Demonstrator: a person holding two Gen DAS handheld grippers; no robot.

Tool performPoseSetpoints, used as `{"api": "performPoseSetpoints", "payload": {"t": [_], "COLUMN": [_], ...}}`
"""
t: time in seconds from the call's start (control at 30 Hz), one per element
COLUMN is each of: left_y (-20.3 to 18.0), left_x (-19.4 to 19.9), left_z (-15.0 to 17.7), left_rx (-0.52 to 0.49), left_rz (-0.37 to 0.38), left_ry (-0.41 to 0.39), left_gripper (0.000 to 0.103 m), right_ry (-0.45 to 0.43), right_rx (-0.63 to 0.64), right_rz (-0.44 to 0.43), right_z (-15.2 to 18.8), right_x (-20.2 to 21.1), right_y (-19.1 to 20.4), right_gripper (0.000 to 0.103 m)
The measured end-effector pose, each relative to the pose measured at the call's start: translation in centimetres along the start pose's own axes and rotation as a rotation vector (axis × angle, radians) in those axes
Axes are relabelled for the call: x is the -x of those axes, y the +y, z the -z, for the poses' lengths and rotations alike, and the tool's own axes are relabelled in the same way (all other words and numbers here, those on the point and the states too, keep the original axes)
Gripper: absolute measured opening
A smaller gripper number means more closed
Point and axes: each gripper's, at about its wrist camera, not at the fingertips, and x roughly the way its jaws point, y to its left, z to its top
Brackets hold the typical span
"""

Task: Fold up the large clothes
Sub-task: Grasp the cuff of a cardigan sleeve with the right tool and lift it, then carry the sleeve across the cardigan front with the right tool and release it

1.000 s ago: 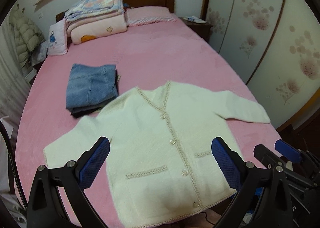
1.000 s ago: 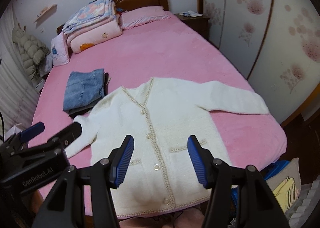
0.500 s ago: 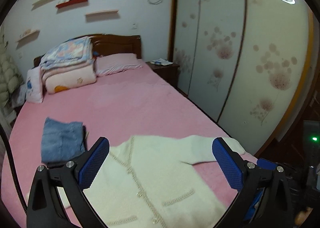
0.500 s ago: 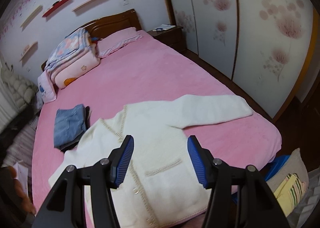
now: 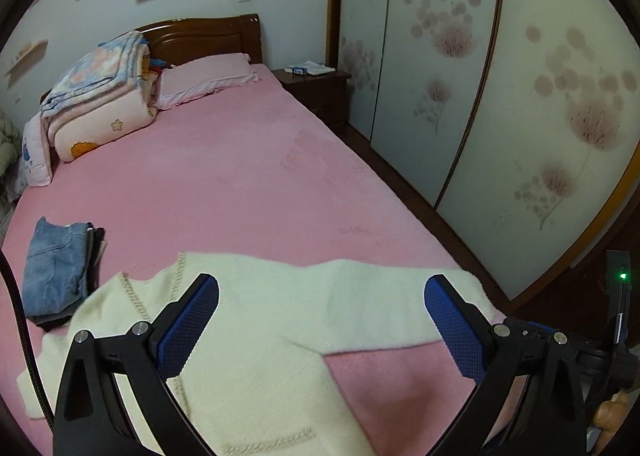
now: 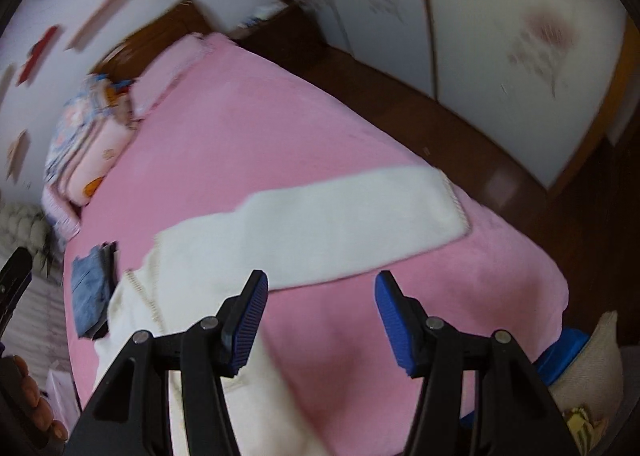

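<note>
The left tongs (image 5: 322,330) stand wide with nothing between the blue pads, poised above the cream cardigan (image 5: 256,340) spread flat on the near end of the pink bed (image 5: 224,183). The right tongs (image 6: 322,322) are parted too, gripping nothing, over bare pink cover just beside the cardigan's side edge. One sleeve (image 6: 352,219) stretches straight out toward the bed's side edge nearest the wardrobe doors (image 5: 520,95). Left of the cardigan sits a folded stack with jeans (image 5: 54,268) on top, touching the garment's other shoulder. Farther up the bed lie a pink pillow (image 5: 208,77) and a pile of folded quilts (image 5: 100,91) against the wooden headboard (image 5: 200,33). A nightstand (image 5: 320,89) beside the headboard carries a few small things too far to make out.
</note>
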Motion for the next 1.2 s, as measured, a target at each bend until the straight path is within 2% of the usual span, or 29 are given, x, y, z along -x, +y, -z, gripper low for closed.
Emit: {"api": "performPoseSetpoints", "payload": {"t": [0.13, 0.3, 0.53, 0.67, 0.73, 0.8, 0.83, 0.87, 0.9, 1.07, 1.2], "left_y": [-4.2, -7.7, -10.7, -12.0, -11.9, -11.6, -11.5, -11.3, -10.9, -6.9, -0.9], "left_x": [-7.2, -14.9, -22.5, -25.5, -25.8, -26.1, -26.1, -26.0, -25.8, -22.7, -17.8], "left_z": [0.4, 2.0, 4.3, 5.4, 6.0, 6.1, 6.2, 6.1, 6.1, 5.3, 5.5], "left_rx": [-0.050, -0.082, -0.111, -0.122, -0.117, -0.110, -0.103, -0.096, -0.087, -0.014, 0.065], "left_rz": [0.013, 0.025, 0.029, 0.029, 0.035, 0.039, 0.042, 0.044, 0.046, 0.042, -0.025], "left_ry": [0.058, 0.141, 0.219, 0.262, 0.271, 0.282, 0.287, 0.290, 0.294, 0.323, 0.273], "left_gripper": [0.102, 0.102, 0.102, 0.102, 0.102, 0.102, 0.102, 0.102, 0.102, 0.102, 0.102], "right_ry": [0.079, 0.172, 0.199, 0.178, 0.154, 0.143, 0.141, 0.133, 0.133, 0.084, 0.017], "right_rx": [-0.125, -0.304, -0.413, -0.418, -0.409, -0.403, -0.400, -0.393, -0.378, -0.234, -0.080], "right_rz": [0.010, -0.003, -0.034, -0.049, -0.046, -0.033, -0.029, -0.034, -0.055, -0.009, -0.082], "right_z": [-1.3, -1.0, -0.5, -1.1, -1.6, -2.2, -2.3, -2.5, -2.7, -4.2, -6.1], "right_x": [-5.3, -11.4, -16.5, -18.4, -19.2, -19.8, -20.0, -20.1, -20.0, -17.4, -13.4], "right_y": [-6.3, -12.8, -16.1, -16.5, -16.5, -16.6, -16.7, -16.6, -16.4, -13.5, -8.1], "right_gripper": [0.056, 0.056, 0.056, 0.056, 0.055, 0.049, 0.040, 0.016, 0.008, 0.008, 0.008]}}
